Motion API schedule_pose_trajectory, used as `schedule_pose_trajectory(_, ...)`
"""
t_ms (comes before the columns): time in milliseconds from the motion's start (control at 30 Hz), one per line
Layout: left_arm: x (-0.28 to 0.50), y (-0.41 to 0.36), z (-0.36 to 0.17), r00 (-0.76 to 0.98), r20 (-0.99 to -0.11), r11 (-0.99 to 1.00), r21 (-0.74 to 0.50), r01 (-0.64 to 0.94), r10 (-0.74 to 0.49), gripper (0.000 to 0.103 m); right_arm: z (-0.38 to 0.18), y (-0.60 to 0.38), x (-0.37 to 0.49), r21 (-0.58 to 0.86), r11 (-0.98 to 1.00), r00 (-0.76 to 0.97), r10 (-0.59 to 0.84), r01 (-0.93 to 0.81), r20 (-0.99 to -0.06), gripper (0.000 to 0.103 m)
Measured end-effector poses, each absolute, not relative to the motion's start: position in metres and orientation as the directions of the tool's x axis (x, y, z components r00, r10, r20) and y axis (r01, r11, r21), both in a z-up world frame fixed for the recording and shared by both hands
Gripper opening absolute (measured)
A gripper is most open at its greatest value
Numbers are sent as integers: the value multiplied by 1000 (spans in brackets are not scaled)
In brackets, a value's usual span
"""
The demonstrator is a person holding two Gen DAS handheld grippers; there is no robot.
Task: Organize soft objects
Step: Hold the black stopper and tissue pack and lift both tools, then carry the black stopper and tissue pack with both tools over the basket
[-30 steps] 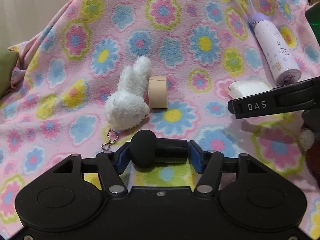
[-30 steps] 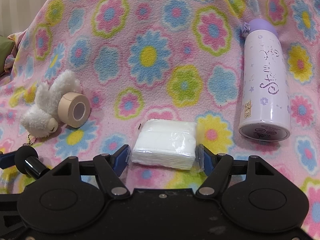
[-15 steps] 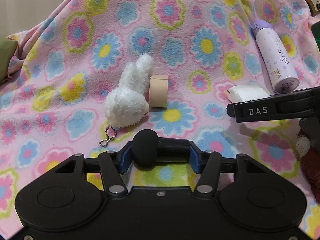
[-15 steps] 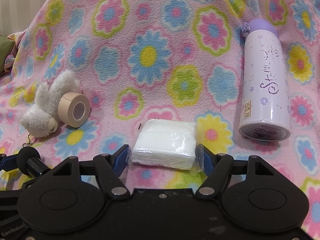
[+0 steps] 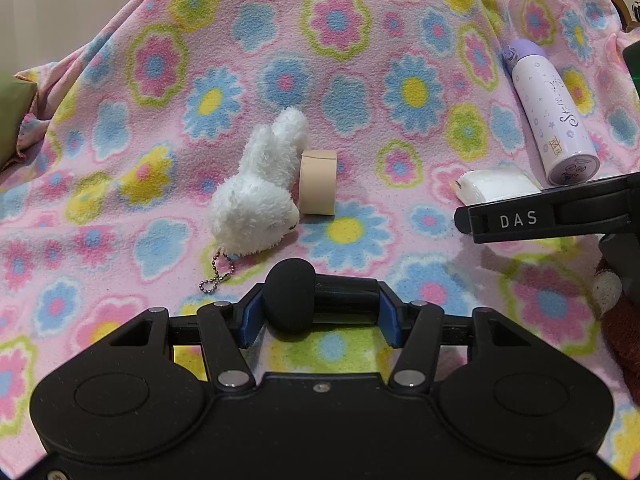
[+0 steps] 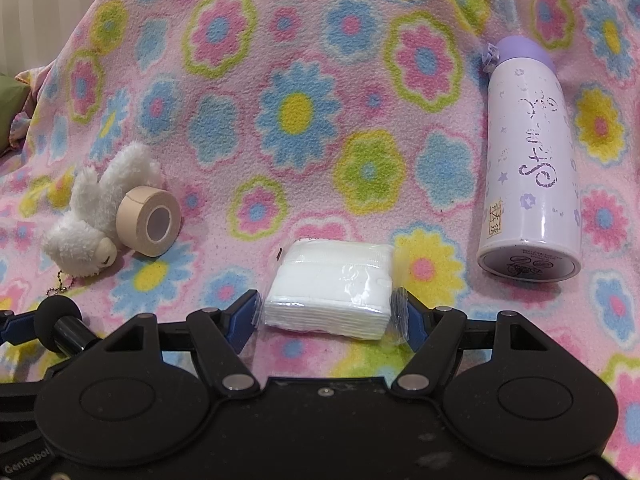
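Observation:
My left gripper [image 5: 320, 310] is shut on a black foam-tipped microphone [image 5: 290, 300], which lies crosswise between the blue pads. Just beyond it, a white plush bunny [image 5: 256, 204] with a bead chain lies on the flowered blanket [image 5: 408, 92], touching a beige tape roll [image 5: 318, 188]. My right gripper [image 6: 332, 314] is shut on a white tissue pack [image 6: 328, 284] that rests on the blanket, with the pads against the sides of its wrapper. The bunny [image 6: 86, 224] and the roll [image 6: 150, 222] show at the left of the right wrist view.
A lilac bottle [image 6: 530, 168] lies on its side to the right of the tissue pack. An olive cushion [image 5: 12, 116] sits at the far left edge. A brown plush item [image 5: 618, 320] is at the right edge. The right gripper's finger [image 5: 520, 220] crosses the left wrist view.
The left jaws have drawn in slightly on the microphone. The right gripper and the tissue pack have not moved.

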State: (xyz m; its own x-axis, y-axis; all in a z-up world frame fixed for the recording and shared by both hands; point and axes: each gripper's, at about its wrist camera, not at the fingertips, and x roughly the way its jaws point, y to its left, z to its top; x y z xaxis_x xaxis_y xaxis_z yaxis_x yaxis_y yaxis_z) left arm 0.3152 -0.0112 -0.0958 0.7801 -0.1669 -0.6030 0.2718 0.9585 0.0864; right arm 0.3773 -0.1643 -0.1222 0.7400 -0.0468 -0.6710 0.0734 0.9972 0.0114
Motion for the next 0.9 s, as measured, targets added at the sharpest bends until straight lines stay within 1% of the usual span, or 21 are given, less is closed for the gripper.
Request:
schedule_pose_trajectory(200, 313, -12, -92, 778, -612, 961, 105, 256, -140, 54, -122, -161, 379, -8, 998, 733, -57, 70, -677, 72)
schedule_pose_trajectory(300, 312, -9, -84, 752, -648, 973, 69, 221, -125, 53, -121, -160, 381, -22, 998, 722, -59, 60, -690, 71)
schedule_pose_trajectory(367, 307, -6, -78, 739, -663, 979, 45, 199, -120, 53, -118, -159, 382, -32, 998, 707, -64, 58, -704, 64)
schedule_pose_trajectory(533, 284, -5, -54, 743, -662, 979, 68, 190, -98, 53, -103, -162, 374, -30, 997, 672, -67, 67, -738, 60)
schedule_pose_trajectory(667, 262, 1, -32, 747, -658, 984, 55, 172, -94, 53, -86, -164, 356, -42, 997, 683, -74, 63, -727, 60)
schedule_pose_trajectory(900, 216, 11, -1, 704, -699, 988, -25, 153, -127, 53, -28, -172, 296, 85, 996, 747, 56, 0, -663, 60)
